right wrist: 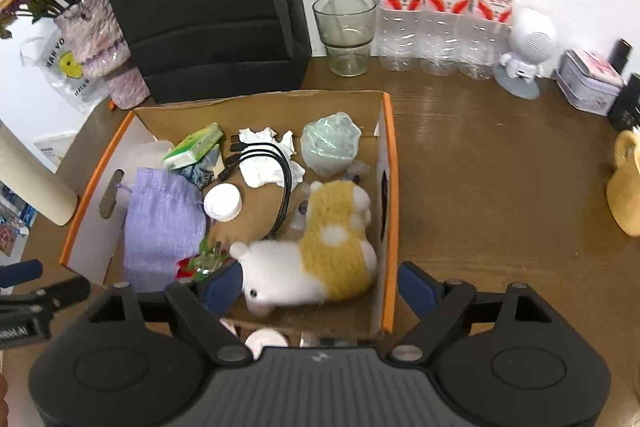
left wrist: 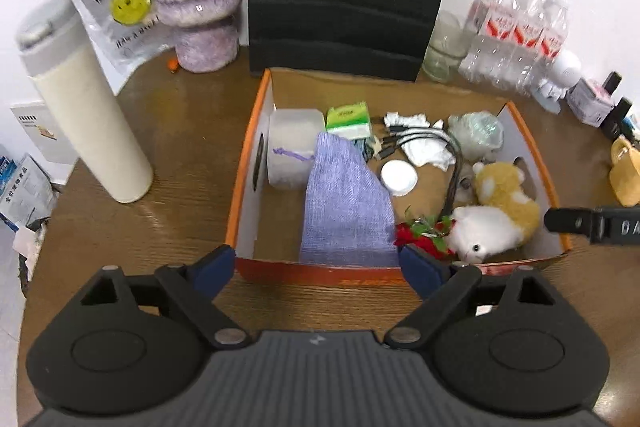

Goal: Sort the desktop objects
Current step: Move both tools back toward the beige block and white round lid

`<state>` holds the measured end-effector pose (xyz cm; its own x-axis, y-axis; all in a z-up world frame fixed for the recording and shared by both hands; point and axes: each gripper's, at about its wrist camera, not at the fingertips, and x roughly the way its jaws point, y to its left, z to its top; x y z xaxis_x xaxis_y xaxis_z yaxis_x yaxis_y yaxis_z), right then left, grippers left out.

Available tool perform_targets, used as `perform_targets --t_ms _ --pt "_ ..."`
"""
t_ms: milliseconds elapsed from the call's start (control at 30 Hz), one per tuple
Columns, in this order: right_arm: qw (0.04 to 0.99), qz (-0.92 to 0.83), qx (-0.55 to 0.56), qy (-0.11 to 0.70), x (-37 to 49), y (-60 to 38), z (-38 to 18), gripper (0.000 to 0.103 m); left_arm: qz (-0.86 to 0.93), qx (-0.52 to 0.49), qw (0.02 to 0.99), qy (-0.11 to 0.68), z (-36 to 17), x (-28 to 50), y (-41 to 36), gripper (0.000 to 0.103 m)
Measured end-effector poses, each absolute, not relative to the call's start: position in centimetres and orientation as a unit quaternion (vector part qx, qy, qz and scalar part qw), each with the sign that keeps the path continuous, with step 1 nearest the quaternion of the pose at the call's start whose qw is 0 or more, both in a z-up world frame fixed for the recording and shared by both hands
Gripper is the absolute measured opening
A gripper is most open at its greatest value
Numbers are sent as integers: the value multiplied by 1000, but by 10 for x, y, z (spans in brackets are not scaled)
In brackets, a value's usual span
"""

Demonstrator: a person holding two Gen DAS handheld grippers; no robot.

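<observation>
We hold both grippers wide, empty: left gripper (left wrist: 318,263) above box (left wrist: 244,163) near rim, right gripper (right wrist: 320,283) over its right wall. Pouch (left wrist: 346,203) and plush (right wrist: 320,251) lie inside; bare table (right wrist: 500,167) right.

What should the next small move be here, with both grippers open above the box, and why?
Probably swing the right gripper toward the items on the table to its right, perhaps the yellow mug. Both it and the left gripper are open and empty, while the purple pouch and plush toy already lie inside the cardboard box. The mug remains outside.
</observation>
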<state>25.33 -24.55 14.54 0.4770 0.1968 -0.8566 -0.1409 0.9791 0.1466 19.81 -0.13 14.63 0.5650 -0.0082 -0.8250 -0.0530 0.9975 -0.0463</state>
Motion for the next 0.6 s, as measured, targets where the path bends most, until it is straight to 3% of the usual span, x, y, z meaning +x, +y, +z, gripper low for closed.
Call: perform_targets --t_ms 100,333,400,600 --pt "863 96 25 496 239 -245 156 86 12 -18 889 456 162 188 -7 99" --pt "876 106 -1 471 204 -238 172 87 26 -20 892 451 168 165 -11 100" --pt "887 104 -5 449 193 -237 177 87 42 -33 908 416 171 152 -10 103" --pt "956 89 -4 279 141 -237 188 92 42 7 971 233 176 102 -20 103"
